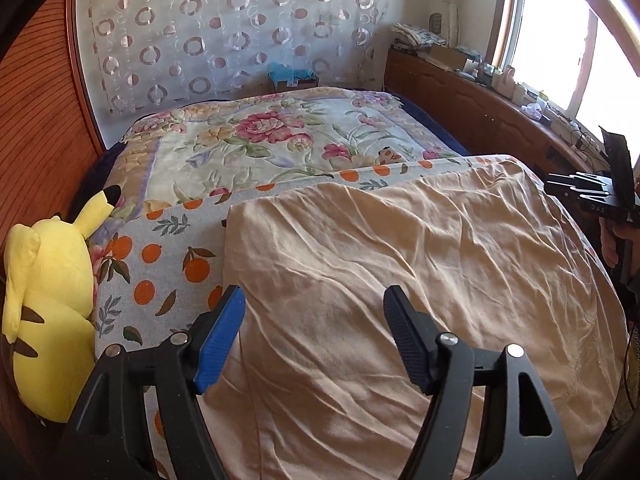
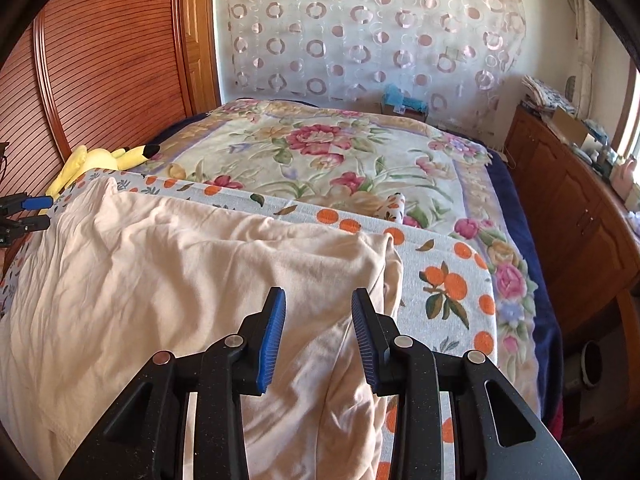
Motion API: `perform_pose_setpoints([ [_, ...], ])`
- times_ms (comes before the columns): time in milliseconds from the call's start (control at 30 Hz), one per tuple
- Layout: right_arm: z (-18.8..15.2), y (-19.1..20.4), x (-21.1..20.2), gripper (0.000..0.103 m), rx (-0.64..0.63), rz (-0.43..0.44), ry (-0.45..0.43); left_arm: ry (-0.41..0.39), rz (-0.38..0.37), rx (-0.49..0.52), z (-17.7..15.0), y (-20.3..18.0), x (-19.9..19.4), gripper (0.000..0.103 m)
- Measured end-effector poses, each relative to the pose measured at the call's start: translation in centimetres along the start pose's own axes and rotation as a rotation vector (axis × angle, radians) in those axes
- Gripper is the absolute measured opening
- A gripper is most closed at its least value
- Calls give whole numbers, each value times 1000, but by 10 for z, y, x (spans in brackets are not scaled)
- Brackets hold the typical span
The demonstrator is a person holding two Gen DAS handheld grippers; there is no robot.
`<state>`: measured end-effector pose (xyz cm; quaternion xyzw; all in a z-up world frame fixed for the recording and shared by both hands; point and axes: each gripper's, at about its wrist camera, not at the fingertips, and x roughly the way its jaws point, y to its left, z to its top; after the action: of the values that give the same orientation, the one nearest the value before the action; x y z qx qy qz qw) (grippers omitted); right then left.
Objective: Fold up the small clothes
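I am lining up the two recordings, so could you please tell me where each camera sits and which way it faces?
Left wrist: on the left gripper, angled down over the cream garment on the orange-print cloth; its open fingers show, the right gripper at the frame's right edge.
Right wrist: on the right gripper, over the garment's other end; its open fingers show, the left gripper's tips at far left.
Shared: garment, floral blanket, yellow plush toy, circle-patterned curtain.
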<state>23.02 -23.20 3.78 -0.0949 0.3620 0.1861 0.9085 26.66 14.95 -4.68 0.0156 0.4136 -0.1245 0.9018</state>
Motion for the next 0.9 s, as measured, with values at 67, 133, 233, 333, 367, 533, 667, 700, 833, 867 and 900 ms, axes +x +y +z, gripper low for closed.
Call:
perform_pose_setpoints([
  [67,-1,0,1,36,7,8,6,-1,1,-1,-2,-2,1,72],
  [133,0,0,0,36,15,15,6,0,1,-4,-5,-4,-1,72],
  [233,-2,0,-2,36,29,29,-4,-2,8,-7,-9,-10,-7,72],
  [333,-8,3,-16,36,36,42,-20,-10,12,-11,-16,-18,-18,72],
  [367,-11,3,-22,36,38,50,-23,-13,10,-10,-18,-20,-21,72],
  [533,-31,5,-42,57,65,63,-28,-32,7,15,-31,-36,-38,72],
  [667,-47,6,-55,57,76,56,-20,-40,3,33,-43,-48,-50,72],
  [700,-51,8,-58,57,73,49,-18,-40,1,35,-45,-50,-52,72],
  [833,-64,14,-71,57,63,30,-11,-37,15,33,-62,-56,-54,72],
  [867,-67,15,-73,57,64,31,-9,-33,14,23,-67,-56,-54,72],
  [900,-72,16,-74,57,68,29,-6,-31,11,13,-72,-57,-54,72],
])
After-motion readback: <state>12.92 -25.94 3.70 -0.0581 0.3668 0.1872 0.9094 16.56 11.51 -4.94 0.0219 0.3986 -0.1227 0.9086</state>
